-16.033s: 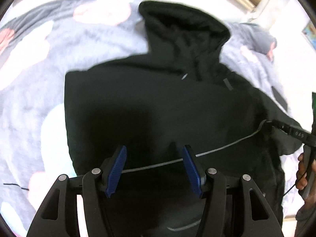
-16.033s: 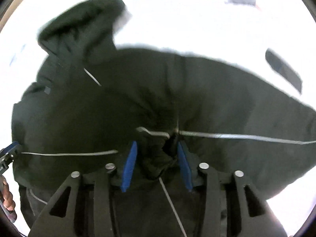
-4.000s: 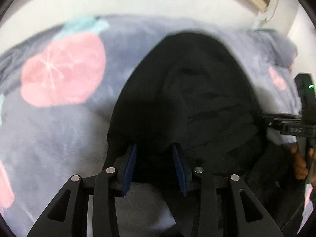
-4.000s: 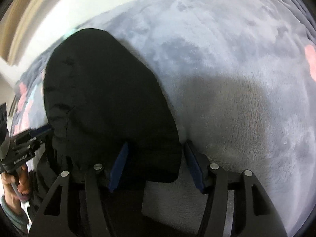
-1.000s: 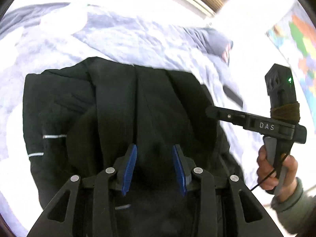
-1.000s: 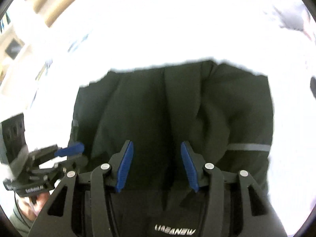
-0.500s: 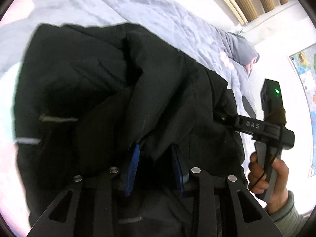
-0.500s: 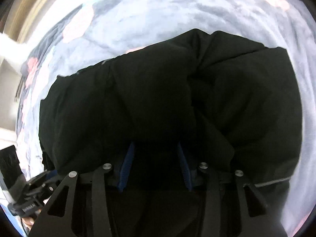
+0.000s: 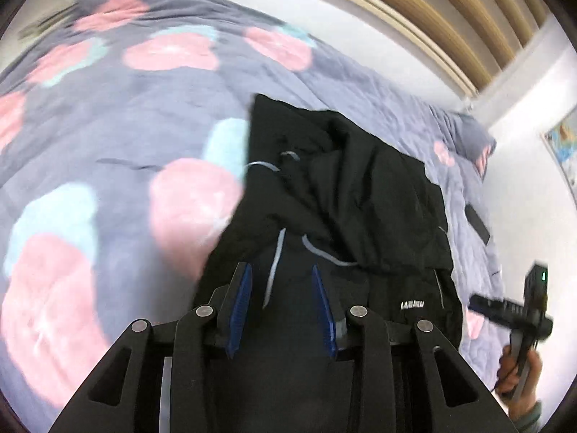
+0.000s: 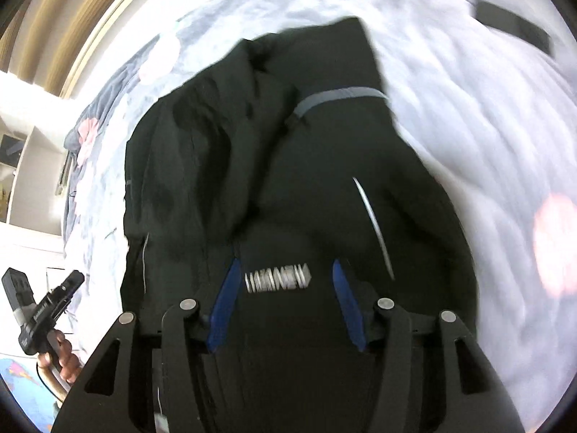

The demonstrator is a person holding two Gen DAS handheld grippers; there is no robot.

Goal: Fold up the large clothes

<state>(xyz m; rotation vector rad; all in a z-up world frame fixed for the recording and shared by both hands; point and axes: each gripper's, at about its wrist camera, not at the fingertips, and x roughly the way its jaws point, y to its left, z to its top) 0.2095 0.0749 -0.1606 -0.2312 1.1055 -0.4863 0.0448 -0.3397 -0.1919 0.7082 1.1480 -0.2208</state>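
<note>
A black jacket (image 9: 353, 209) with grey reflective stripes lies folded into a thick bundle on a grey-blue bedspread (image 9: 108, 115) with pink fruit prints. It fills the middle of the right wrist view (image 10: 288, 166), white logo lettering facing up. My left gripper (image 9: 281, 299) is open above the bundle's near edge, nothing between the blue pads. My right gripper (image 10: 285, 299) is open above the logo, holding nothing. It also shows far right in the left wrist view (image 9: 512, 314). The left gripper shows at lower left in the right wrist view (image 10: 68, 288).
A dark flat phone-like object (image 9: 476, 224) lies on the bed beyond the jacket, also seen in the right wrist view (image 10: 512, 29). A slatted wooden headboard (image 9: 450, 11) and white wall stand behind the bed. A map poster (image 9: 566, 151) hangs at right.
Both grippers were shut on folds of the jacket half a second ago; now both are open and have drawn back, leaving the folded bundle on the bed.
</note>
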